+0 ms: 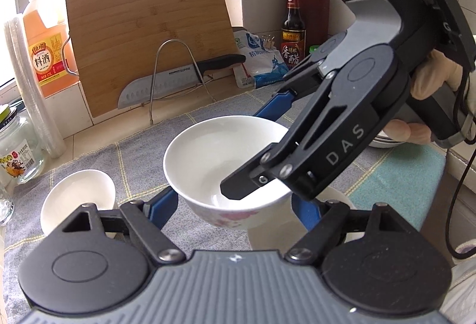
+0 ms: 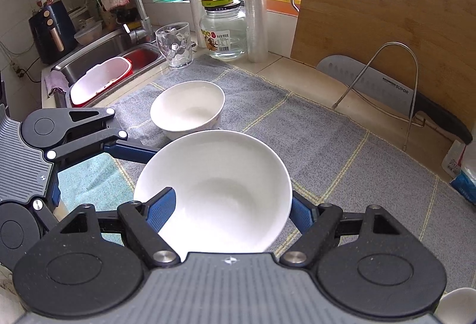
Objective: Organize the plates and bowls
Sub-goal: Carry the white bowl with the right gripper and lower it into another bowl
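Now the tabletop (image 2: 276, 68) carries a grey mat (image 2: 327, 145), and at 12 o'clock a cutting board (image 1: 148, 38) leans with a knife (image 1: 166, 82) in a wire rack before it. At 10 o'clock in the right wrist view lies the sink (image 2: 119, 53), holding a red-rimmed tub (image 2: 98, 79); the left view does not show it.

The big bowl (image 1: 220, 157), empty, with a pink pattern on its outside, sits mid-mat. The right hand-held gripper (image 1: 258, 145) is clamped on its rim at 3 o'clock, one finger inside, one outside. The left hand-held gripper (image 1: 235, 205) is spread wide either side of it, touching nothing that I can make out.

The small bowl (image 2: 187, 106), also empty, stands just beyond at 11 o'clock. Another white dish (image 1: 386, 142) is largely hidden behind the right hand.

A jar (image 2: 224, 32) and a glass (image 2: 175, 44) stand at 12 o'clock; their contents are unclear.
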Tool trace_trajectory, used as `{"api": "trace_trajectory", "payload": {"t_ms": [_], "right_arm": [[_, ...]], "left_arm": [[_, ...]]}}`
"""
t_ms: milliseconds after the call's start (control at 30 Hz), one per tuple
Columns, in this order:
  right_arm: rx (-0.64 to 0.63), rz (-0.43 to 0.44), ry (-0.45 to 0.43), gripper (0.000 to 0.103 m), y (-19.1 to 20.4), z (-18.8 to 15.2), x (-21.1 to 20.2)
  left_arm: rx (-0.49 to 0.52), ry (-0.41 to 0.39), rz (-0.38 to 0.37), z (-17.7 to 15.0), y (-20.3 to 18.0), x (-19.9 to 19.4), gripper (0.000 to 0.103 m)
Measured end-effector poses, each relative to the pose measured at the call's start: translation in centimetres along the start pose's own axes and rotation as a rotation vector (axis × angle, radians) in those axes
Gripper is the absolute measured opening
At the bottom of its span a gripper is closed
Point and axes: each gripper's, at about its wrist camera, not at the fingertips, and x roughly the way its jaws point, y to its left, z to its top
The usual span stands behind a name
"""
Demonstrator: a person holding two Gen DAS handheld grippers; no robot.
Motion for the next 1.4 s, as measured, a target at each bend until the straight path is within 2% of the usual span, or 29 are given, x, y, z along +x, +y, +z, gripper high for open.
{"api": "trace_trajectory", "payload": {"t_ms": [467,833,1400], "right_arm": [[0.015,-0.015,0.005,0.085,2.3,-3.0,-2.5],[0.049,-0.037,0.03,0.085,2.2,-5.0,-2.9],[0.036,-0.046,0.062,0.085,2.3,-6.1,-1.9]], "left_arm": [[0.013,0.016,-0.04,-1.3,-2.7,-2.2,0.083],[0.021,0.051,-0.087,-1.9,-3.6,-1.3,0.083],[0.004,0.097,-0.101,-2.5,-3.7,-0.2,0.083]]}}
